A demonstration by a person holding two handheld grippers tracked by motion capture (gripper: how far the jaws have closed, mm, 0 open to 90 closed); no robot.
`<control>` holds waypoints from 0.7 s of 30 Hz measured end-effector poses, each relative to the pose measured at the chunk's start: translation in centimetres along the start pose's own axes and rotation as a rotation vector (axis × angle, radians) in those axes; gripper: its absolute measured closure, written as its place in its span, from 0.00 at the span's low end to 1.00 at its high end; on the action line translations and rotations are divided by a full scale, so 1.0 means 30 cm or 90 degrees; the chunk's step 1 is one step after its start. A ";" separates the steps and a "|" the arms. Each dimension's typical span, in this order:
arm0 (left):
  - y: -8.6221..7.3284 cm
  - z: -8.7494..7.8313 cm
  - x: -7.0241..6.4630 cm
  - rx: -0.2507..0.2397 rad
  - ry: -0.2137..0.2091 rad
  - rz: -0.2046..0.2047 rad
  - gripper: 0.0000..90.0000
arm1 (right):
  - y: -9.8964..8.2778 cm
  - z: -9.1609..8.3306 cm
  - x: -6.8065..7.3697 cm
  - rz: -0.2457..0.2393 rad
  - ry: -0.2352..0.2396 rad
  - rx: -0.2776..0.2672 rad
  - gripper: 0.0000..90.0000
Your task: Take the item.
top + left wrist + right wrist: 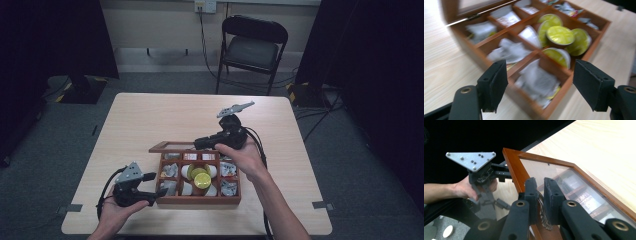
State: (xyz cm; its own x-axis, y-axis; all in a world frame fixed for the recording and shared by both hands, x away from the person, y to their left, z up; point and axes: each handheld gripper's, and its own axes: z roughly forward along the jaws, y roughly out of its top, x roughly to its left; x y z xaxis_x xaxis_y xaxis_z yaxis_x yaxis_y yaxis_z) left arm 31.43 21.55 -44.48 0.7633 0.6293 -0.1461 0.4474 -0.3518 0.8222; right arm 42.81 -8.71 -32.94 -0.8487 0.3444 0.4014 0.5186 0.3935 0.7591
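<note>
While the right gripper (540, 195) clamps its two black jaws on the lower edge of the lid (564, 173), holding that glass-paned lid raised over the wooden box (200, 199), the left gripper (540, 83) stands with its jaws apart and nothing between the pads. In the right gripper view a metal latch sits pinched between the jaws at the frame's edge. In the left gripper view the jaws point at the near corner of the box, just off its rim, and the picture is blurred. Inside the box, the middle compartments hold round pods with yellow-green tops (560, 35); the compartments around them hold pale sachets (537, 81). In the high view the box lies near the front edge of the table (150, 117), the left gripper just beside its left wall, the right gripper at its far side above the lid. A folding chair (252, 47) stands well beyond the box, past the table.
</note>
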 end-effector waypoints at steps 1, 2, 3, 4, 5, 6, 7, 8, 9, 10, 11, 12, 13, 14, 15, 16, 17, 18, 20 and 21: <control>0.004 0.007 -0.008 0.000 -0.013 0.006 0.31 | 0.000 0.000 0.000 0.000 0.000 0.000 0.90; 0.007 0.013 -0.019 0.002 -0.026 0.008 0.31 | 0.000 0.000 -0.001 0.000 0.000 0.000 0.90; 0.009 0.018 -0.030 0.007 -0.037 0.012 0.31 | 0.000 -0.001 -0.001 0.000 0.001 0.000 0.90; 0.011 0.025 -0.042 0.011 -0.053 0.023 0.31 | 0.001 0.000 -0.001 0.000 0.000 0.000 0.90; 0.013 0.029 -0.050 0.013 -0.057 0.029 0.32 | 0.001 0.000 0.000 0.000 0.000 0.000 0.90; 0.015 0.033 -0.060 0.014 -0.061 0.037 0.34 | 0.001 0.000 0.000 0.000 0.000 0.000 0.90; 0.018 0.038 -0.066 0.015 -0.070 0.041 0.35 | 0.001 0.000 0.000 0.000 0.000 0.000 0.90; 0.024 0.045 -0.072 0.019 -0.087 0.045 0.35 | 0.001 0.000 0.000 0.000 0.000 0.000 0.90; 0.027 0.050 -0.076 0.021 -0.095 0.046 0.35 | 0.002 0.000 0.000 -0.001 -0.001 0.000 0.90; 0.031 0.055 -0.082 0.024 -0.104 0.045 0.35 | 0.002 0.000 0.000 -0.001 0.000 0.000 0.90; 0.035 0.061 -0.087 0.027 -0.113 0.046 0.36 | 0.002 0.000 0.000 0.000 0.000 0.001 0.90; 0.039 0.068 -0.093 0.032 -0.111 0.049 0.36 | 0.002 0.000 0.000 -0.001 0.000 0.001 0.90; 0.043 0.074 -0.097 0.039 -0.109 0.057 0.36 | 0.002 0.000 0.000 -0.001 0.000 0.001 0.90; 0.046 0.081 -0.098 0.043 -0.111 0.060 0.36 | 0.003 0.000 -0.001 -0.001 0.000 0.001 0.90; 0.048 0.088 -0.100 0.045 -0.112 0.057 0.36 | 0.003 0.000 -0.001 -0.001 0.000 0.001 0.90; 0.051 0.095 -0.100 0.049 -0.113 0.057 0.37 | 0.003 -0.001 -0.001 -0.001 0.000 0.001 0.90; 0.055 0.102 -0.101 0.054 -0.114 0.057 0.37 | 0.004 -0.001 -0.002 -0.002 0.000 0.000 0.90; 0.060 0.110 -0.102 0.057 -0.115 0.059 0.37 | 0.004 -0.001 -0.002 -0.003 0.000 0.000 0.90; 0.072 0.126 -0.108 0.056 -0.104 0.070 0.37 | 0.005 -0.001 -0.002 -0.002 0.000 0.000 0.90; 0.078 0.136 -0.109 0.057 -0.104 0.074 0.37 | 0.005 -0.001 -0.002 -0.002 0.000 0.000 0.90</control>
State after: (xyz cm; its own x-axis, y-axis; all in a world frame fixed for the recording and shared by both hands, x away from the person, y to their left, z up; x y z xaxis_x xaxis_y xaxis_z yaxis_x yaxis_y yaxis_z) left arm 31.88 15.84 -44.31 0.8745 0.4622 -0.1468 0.3861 -0.4804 0.7875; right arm 42.93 -8.69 -32.84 -0.8504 0.3433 0.3986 0.5157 0.3942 0.7607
